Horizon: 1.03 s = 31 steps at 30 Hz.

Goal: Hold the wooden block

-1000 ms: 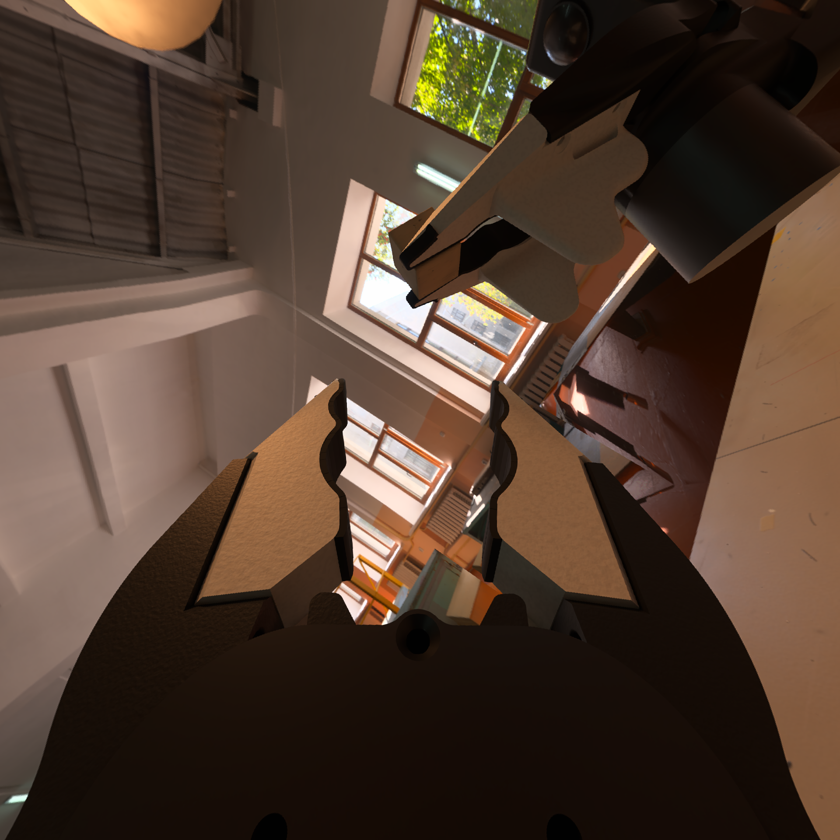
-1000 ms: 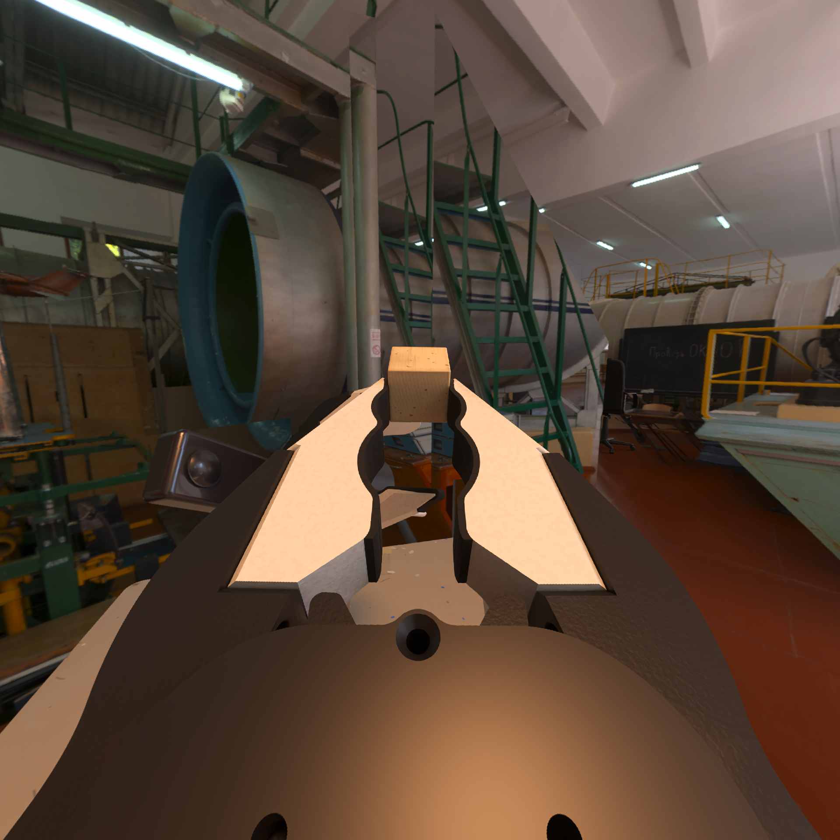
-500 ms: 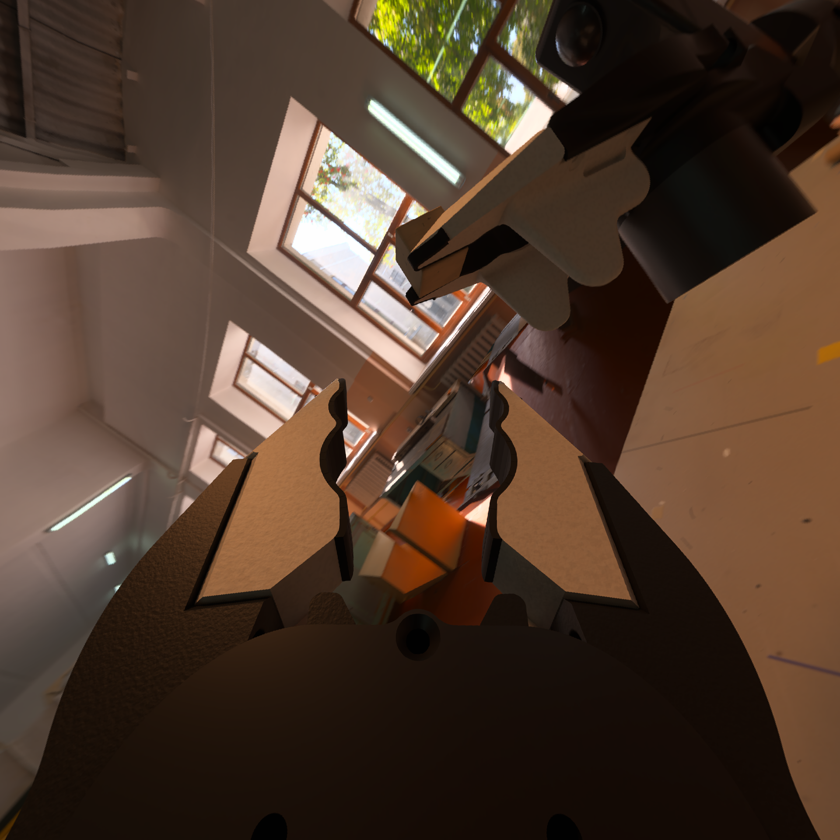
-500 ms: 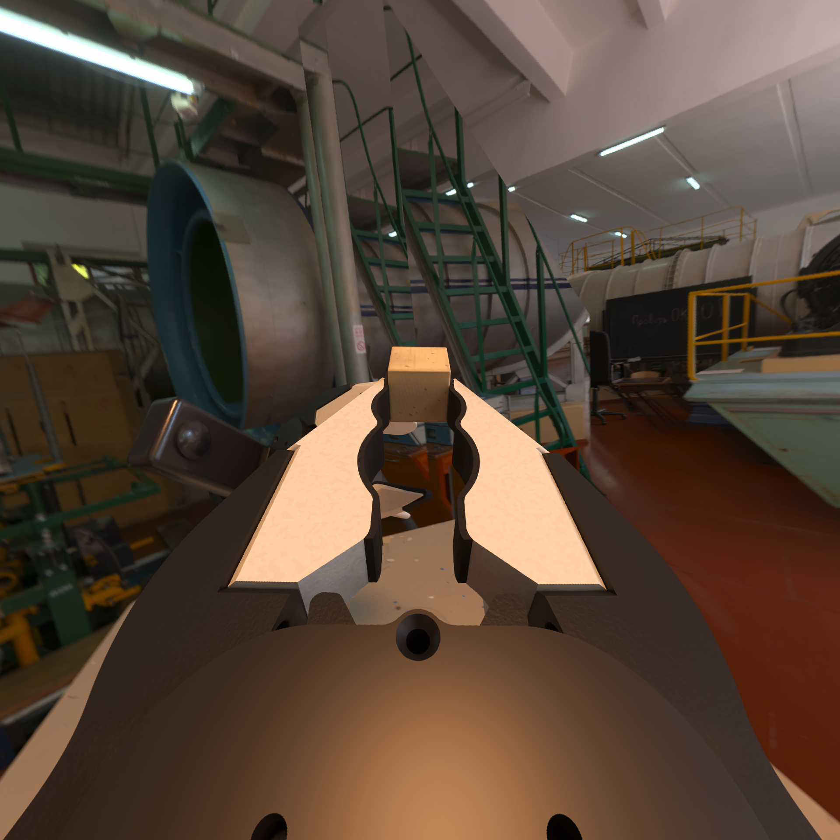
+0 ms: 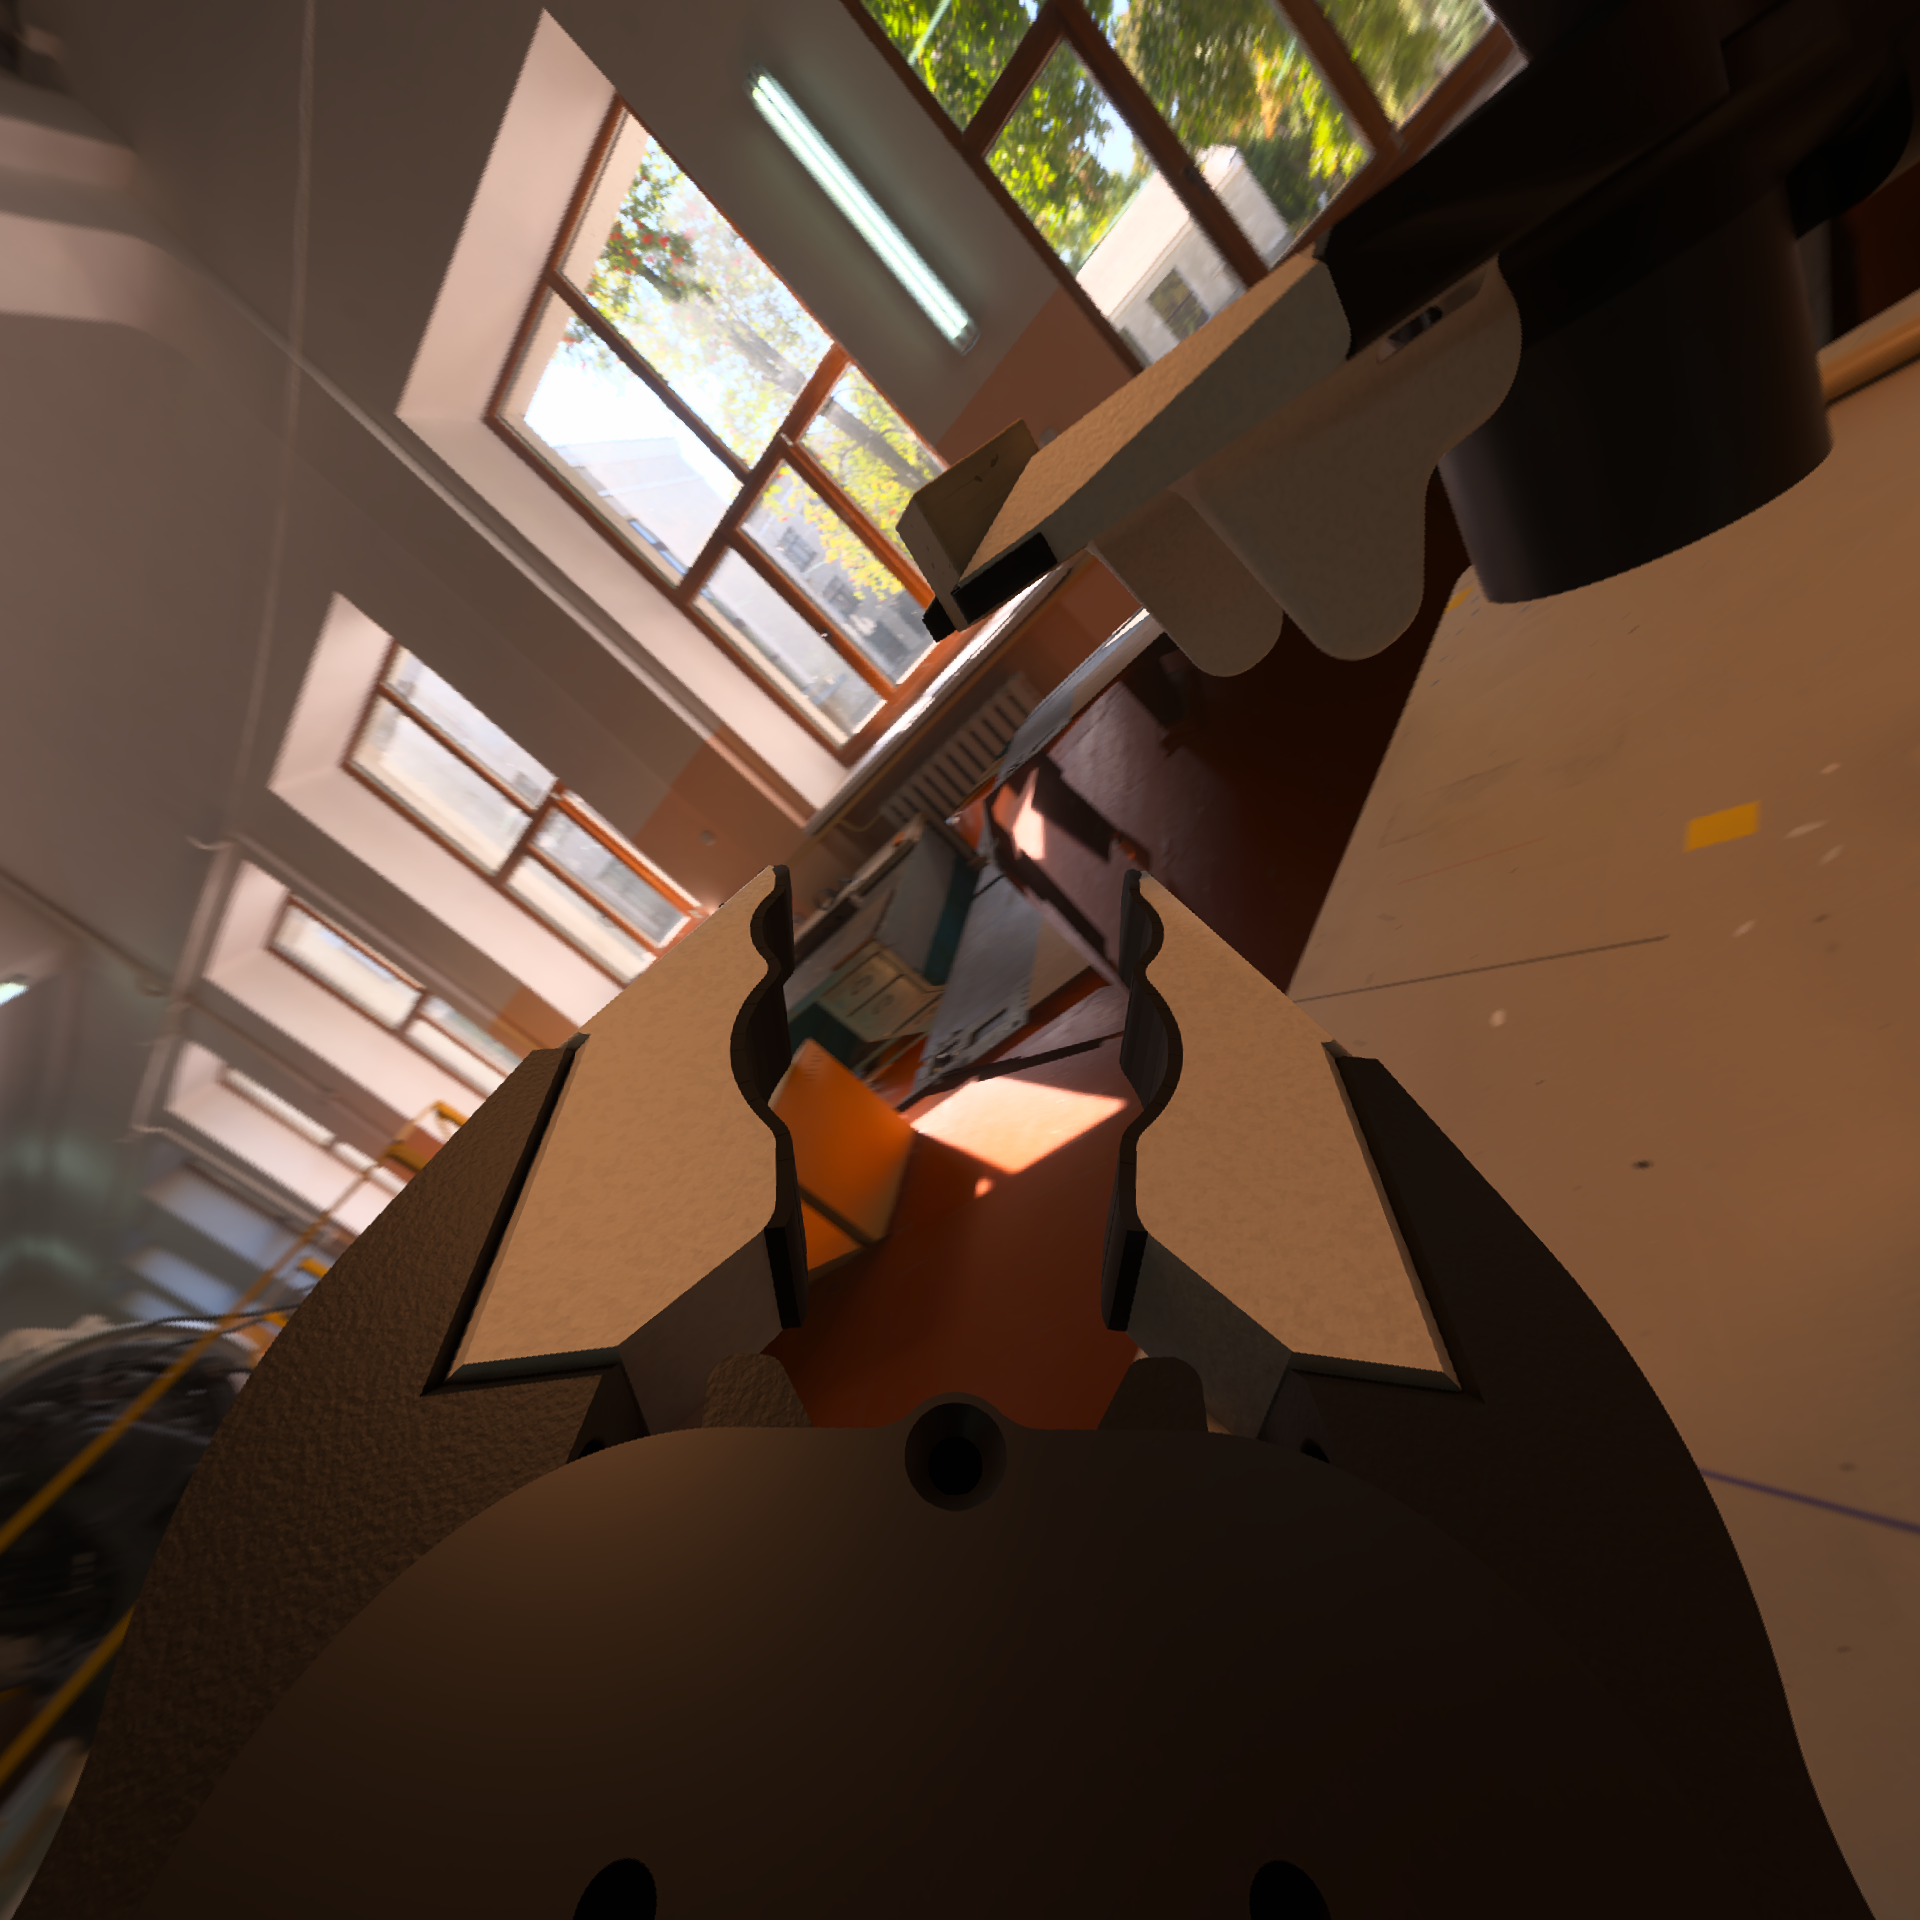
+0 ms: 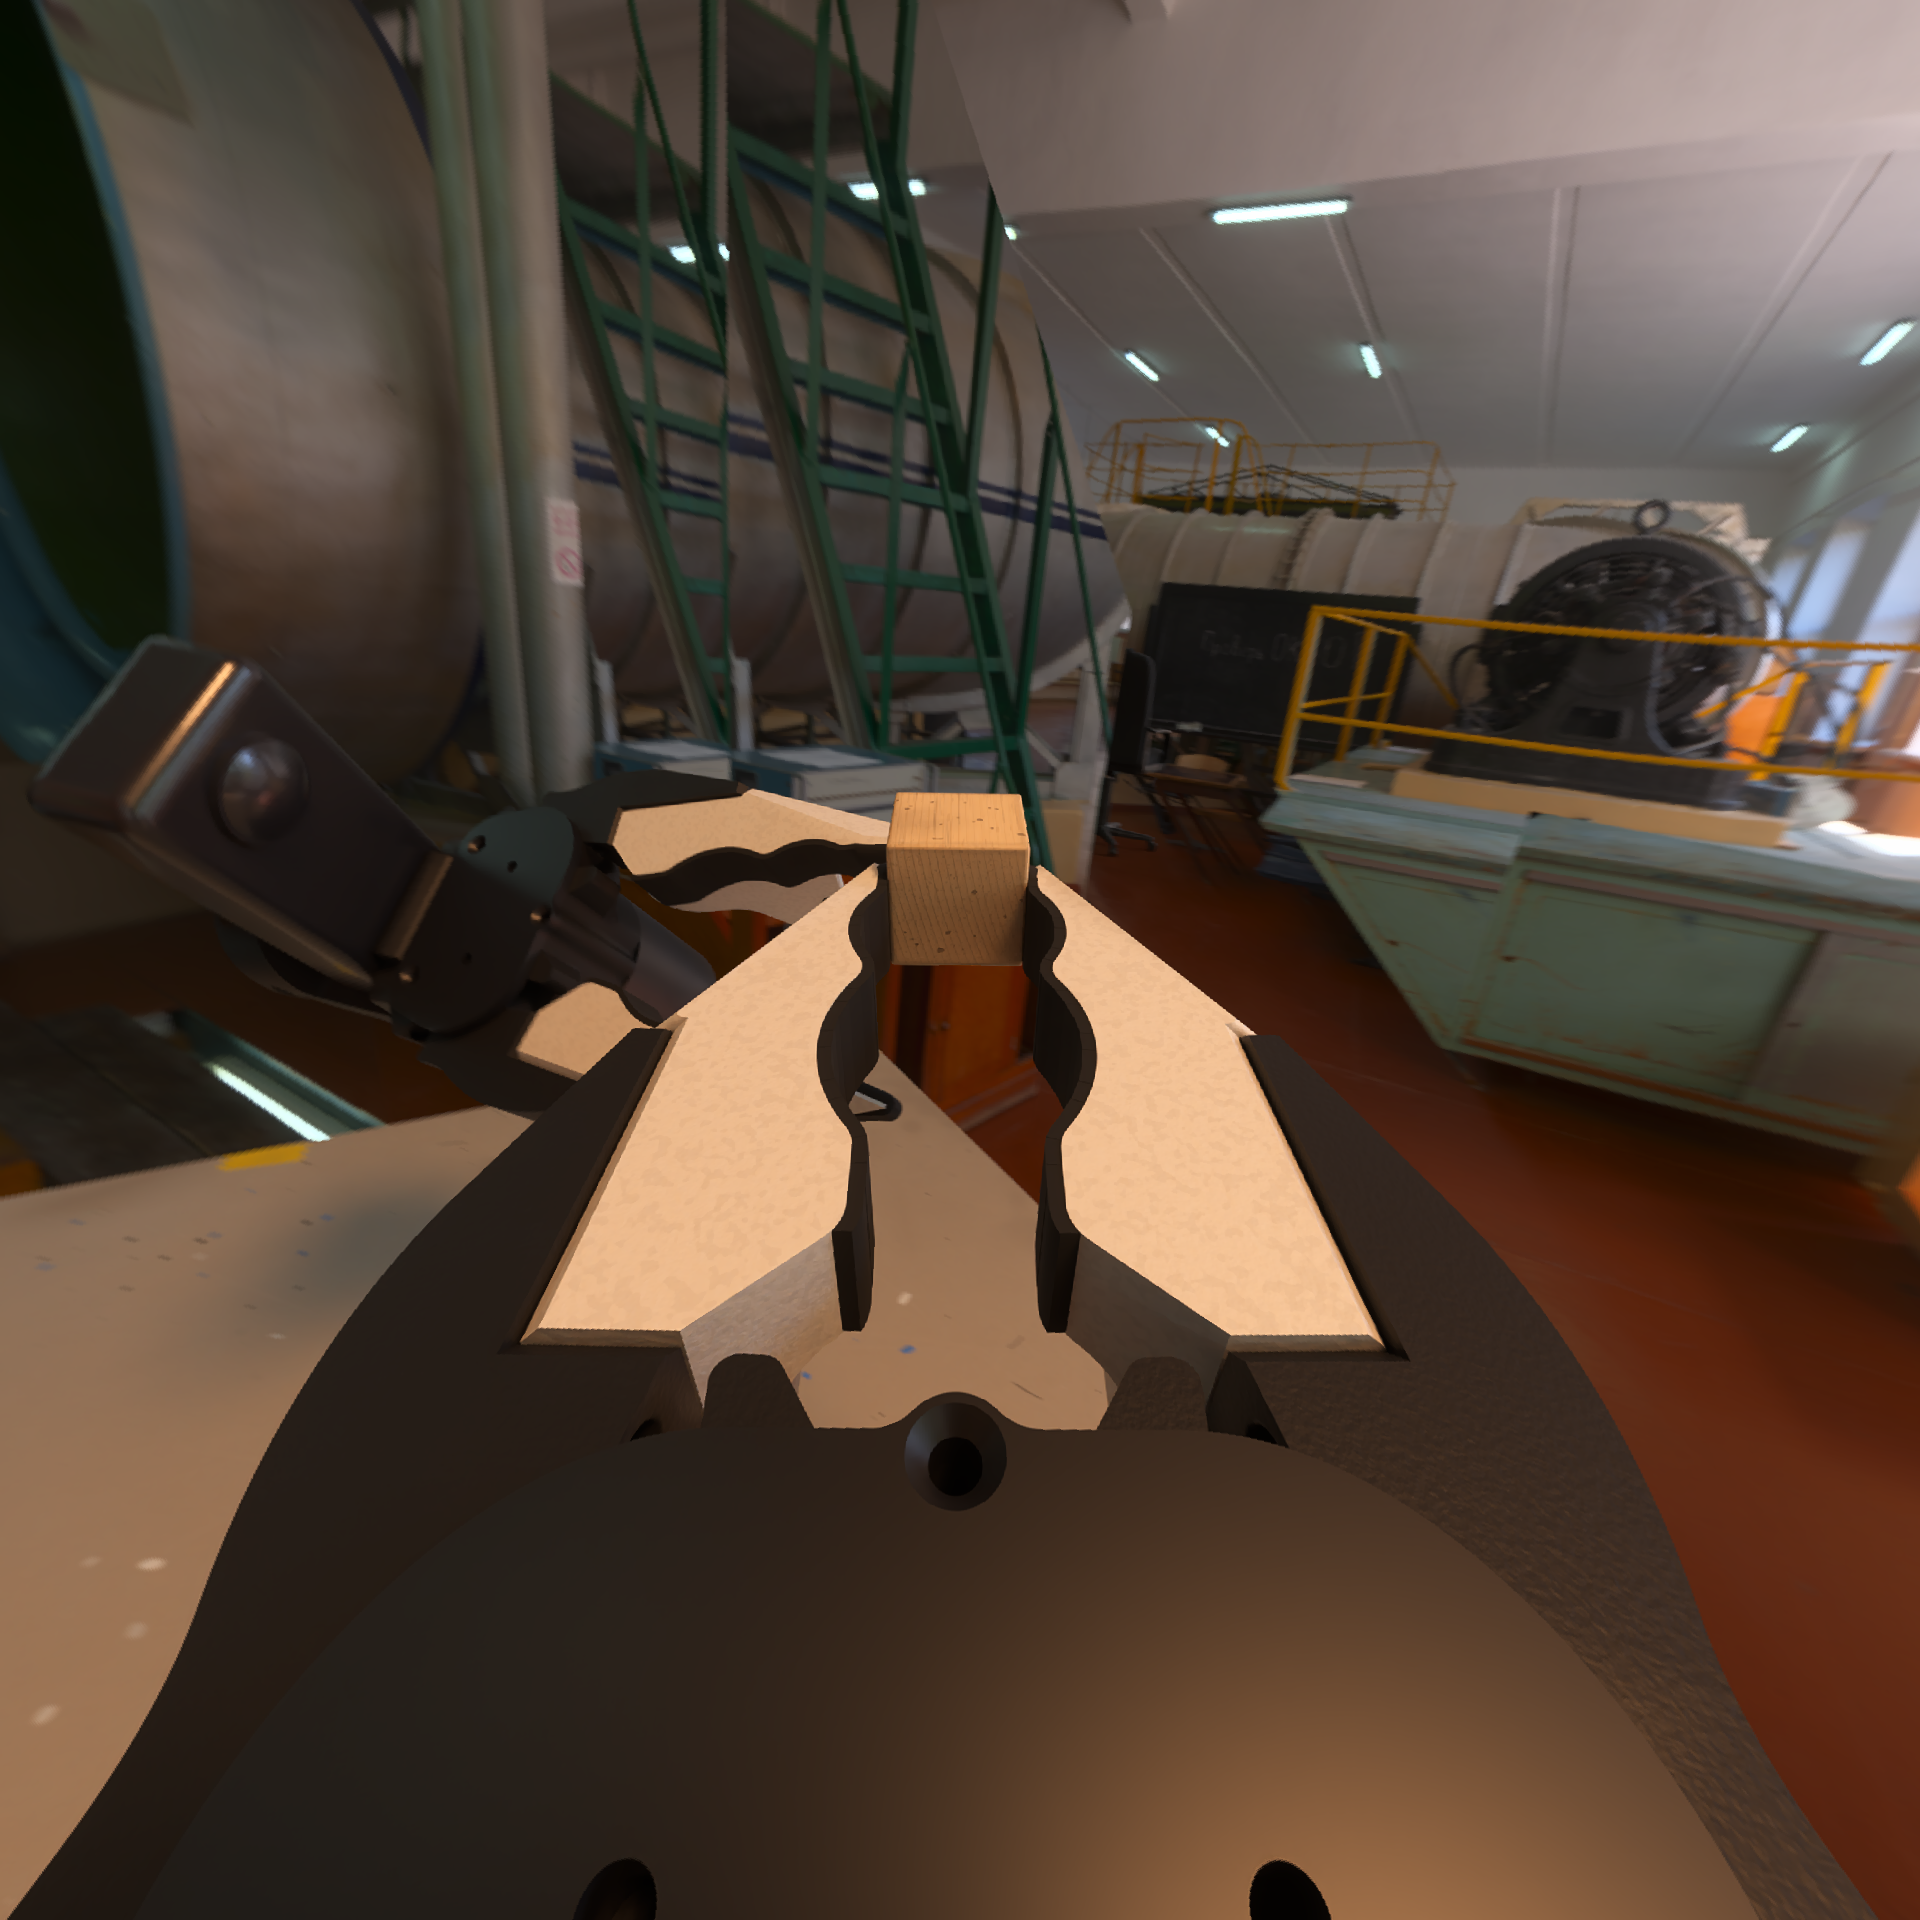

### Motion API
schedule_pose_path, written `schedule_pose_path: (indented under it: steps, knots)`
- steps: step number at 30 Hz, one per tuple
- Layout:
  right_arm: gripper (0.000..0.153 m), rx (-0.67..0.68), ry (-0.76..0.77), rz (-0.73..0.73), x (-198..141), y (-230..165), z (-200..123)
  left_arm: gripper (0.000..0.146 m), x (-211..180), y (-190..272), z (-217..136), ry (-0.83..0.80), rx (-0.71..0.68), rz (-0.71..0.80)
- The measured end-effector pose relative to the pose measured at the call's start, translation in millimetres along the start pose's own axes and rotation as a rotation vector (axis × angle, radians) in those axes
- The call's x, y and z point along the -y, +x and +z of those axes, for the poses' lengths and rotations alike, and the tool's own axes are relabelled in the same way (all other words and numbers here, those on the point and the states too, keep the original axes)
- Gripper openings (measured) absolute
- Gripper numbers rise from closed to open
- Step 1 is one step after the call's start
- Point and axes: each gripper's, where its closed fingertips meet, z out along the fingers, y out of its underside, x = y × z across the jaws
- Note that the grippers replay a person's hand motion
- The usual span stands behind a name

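Right wrist view — Operator A: My right gripper (image 6: 956, 894) is clamped on the wooden block (image 6: 958, 891); the pale cube sits between the two fingertips, its upper half standing proud of them. Behind it I see the left gripper (image 6: 831, 852) coming in from the left, its fingers (image 6: 748, 821) reaching to just beside the block's far left edge. Whether they touch it I cannot tell.

Operator B: Does the left wrist view settle that?

Operator A: No. There my left gripper (image 5: 956, 914) stands with its jaws spread and nothing between them; only red floor (image 5: 966, 1288) and distant cabinets show through the gap. The block (image 5: 971, 499) appears up and to the right, held at the tip of the right gripper (image 5: 966, 582), apart from my left fingertips in that picture.

Operator B: What lies farther out?

Operator A: Only the right wrist view shows the speckled beige table (image 6: 260, 1351) below the grippers, the green stairways (image 6: 831, 436), a large grey drum (image 6: 260, 364) and a yellow railing (image 6: 1558, 675). Only the left wrist view shows the tall windows (image 5: 717, 436) with foliage outside and a tube lamp (image 5: 862, 208) between them; it is strongly tilted.
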Motion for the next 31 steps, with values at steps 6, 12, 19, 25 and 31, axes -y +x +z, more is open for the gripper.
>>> schedule_pose_path:
  steps: [6,12,19,25,31]
  knots:
    - [0.024,-0.009,-0.013,-0.025,-1,1,-2,0.063,-2,-2,1,-0.039,0.038,0.079]
    - [0.024,0.105,0.087,0.199,-2,3,-1,0.063,0,0,0,-0.025,-0.001,0.034]
    - [0.024,0.176,0.118,0.210,1,-7,-1,0.063,4,-6,-7,-0.045,0.090,0.235]
    - [0.024,0.209,0.133,0.130,10,-19,-4,0.063,15,-10,-14,-0.007,0.176,0.349]
    - [0.024,0.260,0.160,0.119,19,-25,-11,0.063,29,-12,-17,-0.003,0.241,0.469]
